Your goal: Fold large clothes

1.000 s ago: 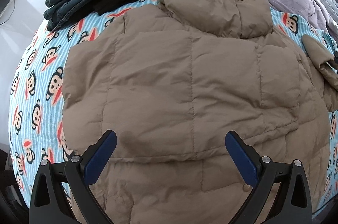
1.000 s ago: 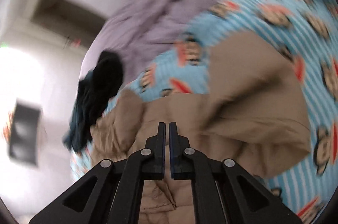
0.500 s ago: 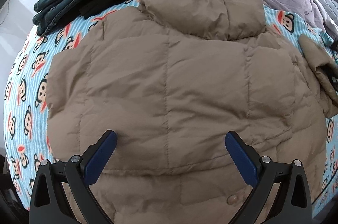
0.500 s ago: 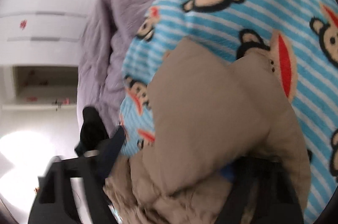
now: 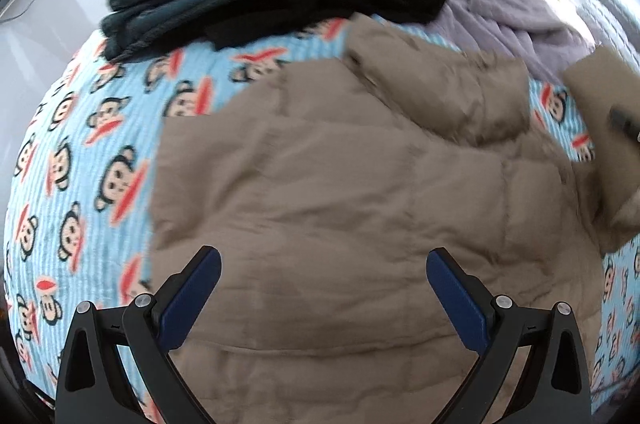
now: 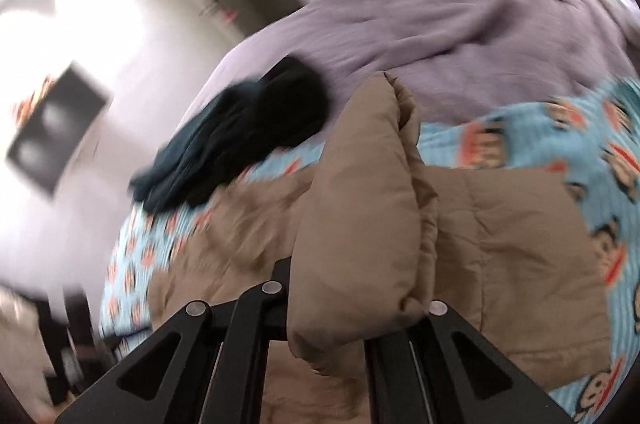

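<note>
Tan: 1 puffer jacket, 1 sleeve pinched by right hand-held gripper.

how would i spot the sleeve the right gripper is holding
Start at the monkey-print blanket with the tan puffer jacket spread across it. At the jacket's right edge, the sleeve is lifted off the bed, shut in the right gripper. It is the only part of the jacket raised and folded over; the rest lies flat.
</note>
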The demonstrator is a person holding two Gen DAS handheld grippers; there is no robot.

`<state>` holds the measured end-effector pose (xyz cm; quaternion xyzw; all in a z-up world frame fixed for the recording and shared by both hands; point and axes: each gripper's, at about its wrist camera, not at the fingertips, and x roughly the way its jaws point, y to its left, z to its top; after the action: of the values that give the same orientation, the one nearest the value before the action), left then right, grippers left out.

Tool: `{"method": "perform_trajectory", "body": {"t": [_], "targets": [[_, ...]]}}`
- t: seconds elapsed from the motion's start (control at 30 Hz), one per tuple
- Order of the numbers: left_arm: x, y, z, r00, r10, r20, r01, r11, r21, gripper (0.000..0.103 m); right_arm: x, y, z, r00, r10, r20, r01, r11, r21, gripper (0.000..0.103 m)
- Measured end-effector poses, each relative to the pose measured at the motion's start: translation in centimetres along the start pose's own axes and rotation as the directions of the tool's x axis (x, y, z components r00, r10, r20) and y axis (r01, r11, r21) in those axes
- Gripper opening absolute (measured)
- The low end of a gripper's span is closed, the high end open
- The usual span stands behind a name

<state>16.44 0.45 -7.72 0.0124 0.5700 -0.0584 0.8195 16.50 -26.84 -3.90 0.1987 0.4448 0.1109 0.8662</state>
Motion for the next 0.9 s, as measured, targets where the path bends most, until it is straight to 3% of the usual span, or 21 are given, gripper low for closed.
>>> {"method": "perform_trajectory", "body": {"t": [0.13, 0.23, 0.37, 0.43, 0.47, 0.5, 0.63, 0.67, 0.83, 0.87, 0.9], "targets": [[-0.7, 2.7, -0.1, 1.000, 0.007, 0.015, -0.006, 0.998, -0.063, 0.103, 4.8, 4.7, -4.0, 0.991, -0.013, -0.131, -0.002, 0.993, -0.115, 0.006], [-0.9, 4.3, -0.5, 1.000, -0.007, 0.008, 0.008, 0.994, -0.105, 0.103, 7.6, 7.1, -7.5, 0.974, -0.069, -0.215, 0.022, 0.976, -0.217, 0.006], [-1.4, 4.7, -0.8, 0.998, -0.052, 0.018, 0.054, 0.991, -0.121, 0.103, 7.9, 9.0, -9.5, 0.958, -0.160, -0.239, 0.081, 0.948, -0.309, 0.014], [-1.8, 4.4, -0.7, 0.995, -0.096, 0.031, 0.099, 0.988, -0.118, 0.103, 6.4, 9.4, -9.3, 0.960, -0.140, -0.242, 0.066, 0.954, -0.292, 0.043], [-2.0, 4.1, -0.6, 0.989, -0.140, 0.040, 0.144, 0.983, -0.116, 0.103, 5.4, 9.3, -9.0, 0.962, -0.132, -0.239, 0.064, 0.960, -0.272, 0.082], [-2.1, 3.6, -0.5, 0.983, -0.178, 0.045, 0.182, 0.976, -0.115, 0.103, 3.8, 8.9, -8.7, 0.967, -0.111, -0.228, 0.055, 0.969, -0.239, 0.096], [-2.1, 1.0, 0.3, 0.924, -0.380, 0.042, 0.383, 0.919, -0.095, 0.103, -1.2, 5.6, -7.7, 0.977, -0.075, -0.200, 0.054, 0.993, -0.107, 0.096], [-1.7, -0.1, 0.6, 0.892, -0.451, 0.024, 0.452, 0.888, -0.084, 0.103, -2.6, 4.0, -7.6, 0.980, -0.083, -0.183, 0.073, 0.996, -0.058, 0.096], [0.6, -4.0, 1.2, 0.819, -0.571, -0.061, 0.565, 0.820, -0.094, 0.103, -6.7, -4.0, -8.0, 0.984, -0.085, -0.158, 0.117, 0.970, 0.211, 0.096], [1.2, -5.0, 1.3, 0.795, -0.601, -0.085, 0.594, 0.799, -0.092, 0.103, -7.2, -5.5, -8.5, 0.986, -0.065, -0.157, 0.106, 0.957, 0.270, 0.096], [1.8, -5.7, 1.4, 0.788, -0.606, -0.107, 0.600, 0.795, -0.088, 0.103, -7.5, -6.8, -9.0, 0.988, -0.038, -0.148, 0.085, 0.942, 0.324, 0.096]]}}
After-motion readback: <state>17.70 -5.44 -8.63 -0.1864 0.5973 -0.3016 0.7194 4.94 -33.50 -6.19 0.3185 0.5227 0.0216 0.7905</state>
